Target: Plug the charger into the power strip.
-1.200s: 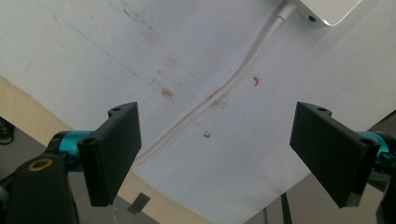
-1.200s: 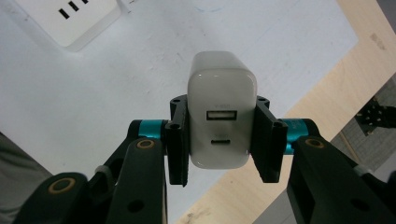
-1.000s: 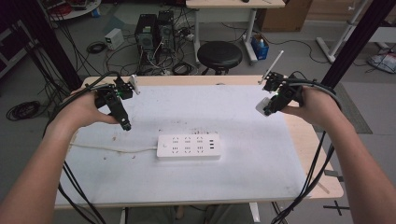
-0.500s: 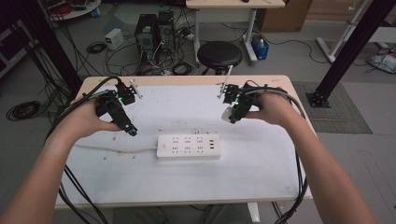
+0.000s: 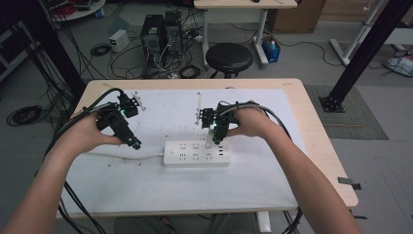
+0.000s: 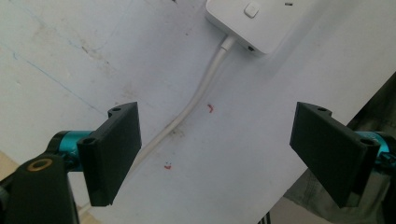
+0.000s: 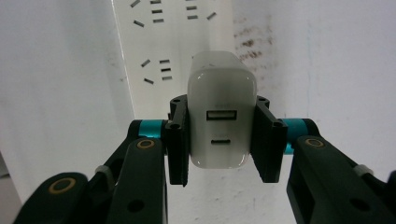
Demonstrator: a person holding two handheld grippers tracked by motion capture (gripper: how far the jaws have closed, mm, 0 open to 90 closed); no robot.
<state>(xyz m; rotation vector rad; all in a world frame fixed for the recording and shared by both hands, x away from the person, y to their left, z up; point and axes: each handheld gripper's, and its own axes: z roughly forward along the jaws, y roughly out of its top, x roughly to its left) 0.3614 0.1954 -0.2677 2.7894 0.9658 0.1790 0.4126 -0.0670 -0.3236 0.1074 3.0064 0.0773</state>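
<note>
A person seated at a white-covered surface (image 5: 146, 195) is working with a handheld tool in each hand. The right tool (image 7: 223, 140) is gripping a white USB charger (image 7: 222, 116), its two black jaws pressing flat against the charger's sides; the charger's rear face, with one large and one smaller port, is facing the right gripper view's camera. In the high view, the right tool (image 5: 213, 138) is hovering at the far edge of a white power strip (image 5: 197, 153), which is lying flat near the middle of the surface with its rows of sockets facing up. In the right gripper view, the strip (image 7: 163, 42) is showing just beyond the charger, though whether the charger's plug end is touching it cannot be told.

The left tool (image 6: 217, 154) is standing released, its jaws spread wide apart and holding nothing. In the high view, the left tool (image 5: 134, 144) is pointing down toward the surface, to the left of the strip and close to the strip's white cord (image 5: 122, 155). The left gripper view is showing that cord (image 6: 196, 100) running away from the strip's end (image 6: 261, 21) and passing between the spread jaws, lying on the surface beneath them, near small red marks (image 6: 211, 108).
</note>
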